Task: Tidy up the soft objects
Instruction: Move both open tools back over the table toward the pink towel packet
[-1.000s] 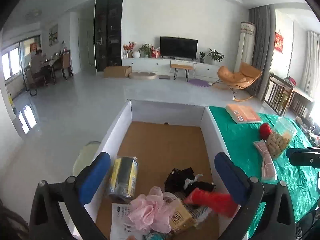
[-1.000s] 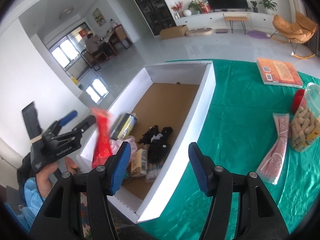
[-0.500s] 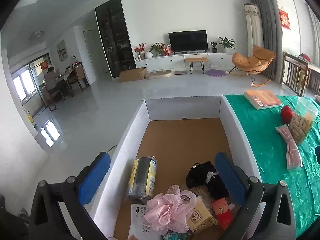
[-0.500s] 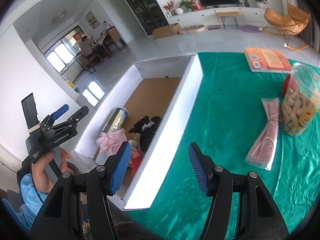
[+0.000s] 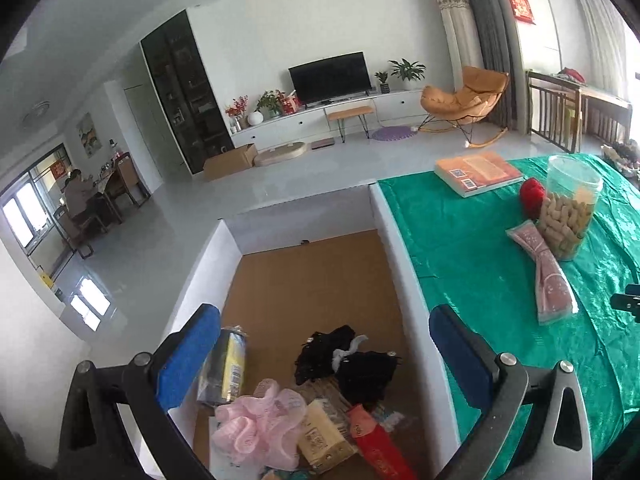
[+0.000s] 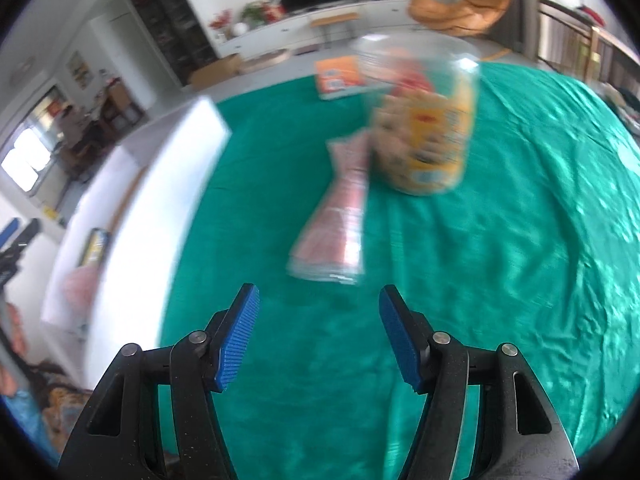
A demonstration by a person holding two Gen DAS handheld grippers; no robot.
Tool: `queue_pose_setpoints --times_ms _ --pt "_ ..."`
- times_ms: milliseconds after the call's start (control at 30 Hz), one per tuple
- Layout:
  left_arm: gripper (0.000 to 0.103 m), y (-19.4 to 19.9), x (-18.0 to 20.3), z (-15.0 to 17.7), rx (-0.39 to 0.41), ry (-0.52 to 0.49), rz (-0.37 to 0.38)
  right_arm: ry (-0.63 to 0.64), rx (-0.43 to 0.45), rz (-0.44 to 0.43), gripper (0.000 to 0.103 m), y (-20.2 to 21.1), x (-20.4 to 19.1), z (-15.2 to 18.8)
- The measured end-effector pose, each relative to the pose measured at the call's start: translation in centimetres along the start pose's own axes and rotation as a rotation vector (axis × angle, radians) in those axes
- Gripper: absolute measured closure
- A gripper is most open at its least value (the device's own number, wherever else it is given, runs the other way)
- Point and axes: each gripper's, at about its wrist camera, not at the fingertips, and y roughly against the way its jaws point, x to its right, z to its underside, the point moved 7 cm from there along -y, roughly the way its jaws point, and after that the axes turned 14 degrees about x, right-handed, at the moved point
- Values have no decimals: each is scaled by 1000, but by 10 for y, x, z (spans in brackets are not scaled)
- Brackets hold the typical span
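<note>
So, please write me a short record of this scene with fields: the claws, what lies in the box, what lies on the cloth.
left claw: open, empty, above the near end of the white box
right claw: open, empty, jaws just opened wider, above the green cloth, pointing at the pink packet
in box: pink mesh sponge, black cloth, red packet, yellow-black can
on cloth: pink packet, clear jar of snacks, orange book, red object behind the jar
</note>
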Motion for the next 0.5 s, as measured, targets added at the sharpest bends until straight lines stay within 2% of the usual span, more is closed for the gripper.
queue_pose_setpoints --times_ms 67,200,300,367,433,500 --pt "0 4 23 -4 -2 13 62 17 20 102 37 -7 32 10" --pt "0 19 89 0 -40 72 285 20 63 270 37 -14 87 34" --pt "0 28 148 17 -124 115 465 -8 81 328 37 -13 112 52" --pt "0 24 187 38 -216 137 556 -52 90 313 37 -9 119 50" --pt "0 12 213 59 -279 151 583 -65 135 317 37 -1 119 45" --pt "0 -9 224 79 -311 150 527 -74 134 316 37 -1 122 44"
